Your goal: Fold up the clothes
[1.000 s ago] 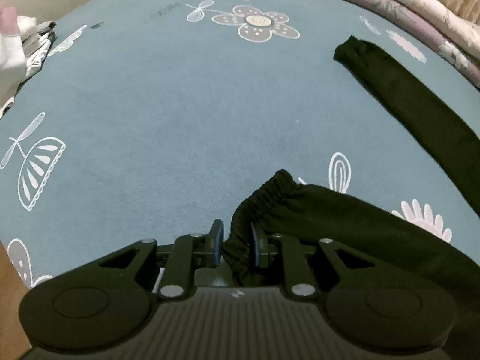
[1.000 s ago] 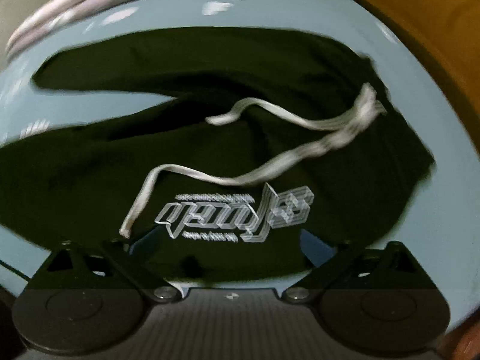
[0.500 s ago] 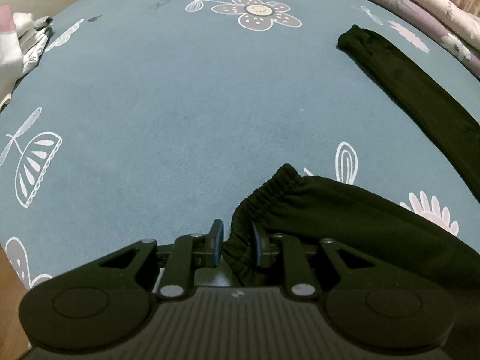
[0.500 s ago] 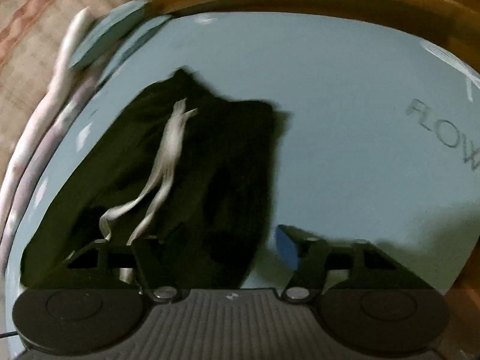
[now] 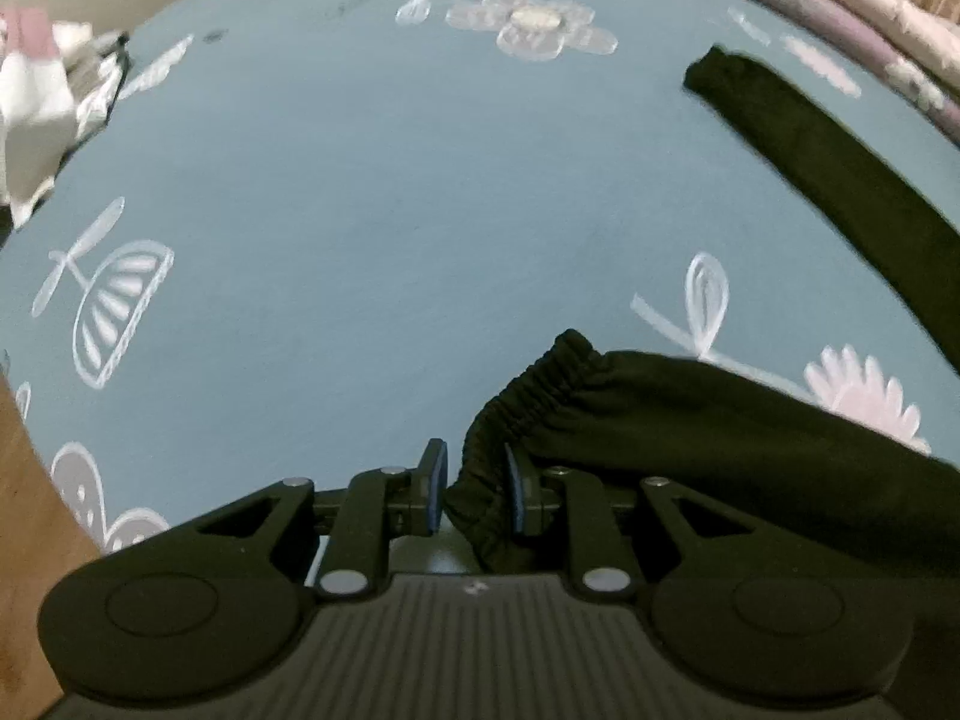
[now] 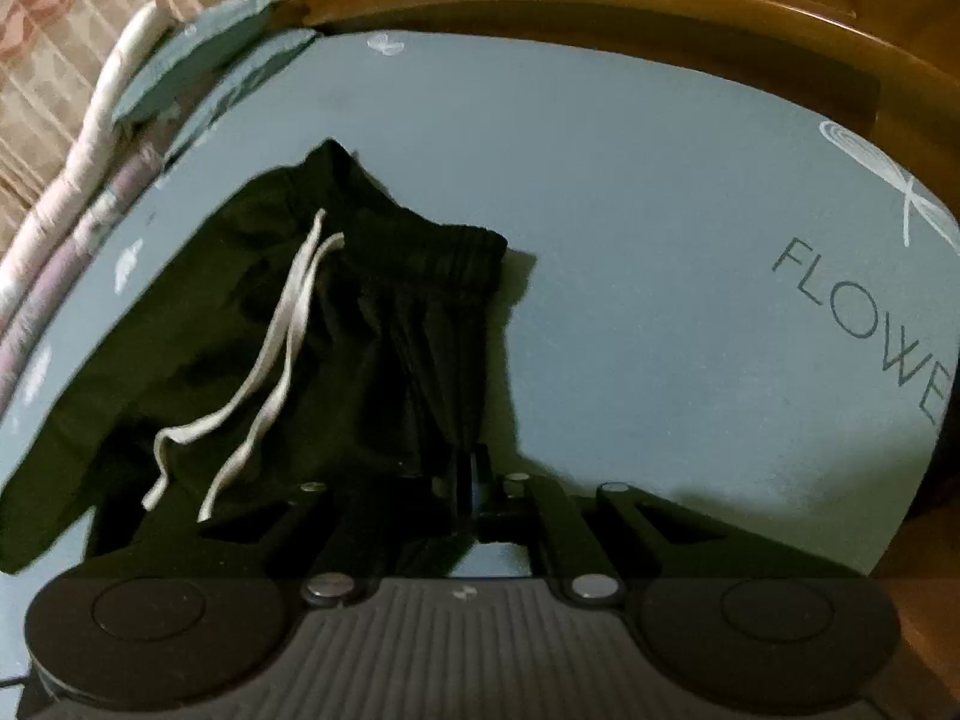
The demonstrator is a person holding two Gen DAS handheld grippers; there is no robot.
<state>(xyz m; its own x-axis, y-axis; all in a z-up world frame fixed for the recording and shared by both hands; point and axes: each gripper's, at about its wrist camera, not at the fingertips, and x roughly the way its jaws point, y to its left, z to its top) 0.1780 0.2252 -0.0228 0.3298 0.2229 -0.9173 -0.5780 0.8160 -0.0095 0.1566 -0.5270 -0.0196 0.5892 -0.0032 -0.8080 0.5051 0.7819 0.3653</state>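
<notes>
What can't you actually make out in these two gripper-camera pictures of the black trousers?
- Left wrist view: the trousers run off the right edge, so their full length is cut off.
- Left wrist view: the white bundle at the left edge is blurred.
- Right wrist view: the right gripper fingertips vanish into dark cloth.

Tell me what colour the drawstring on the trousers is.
The drawstring is off-white, against the black trousers; the right wrist view shows it best.
</notes>
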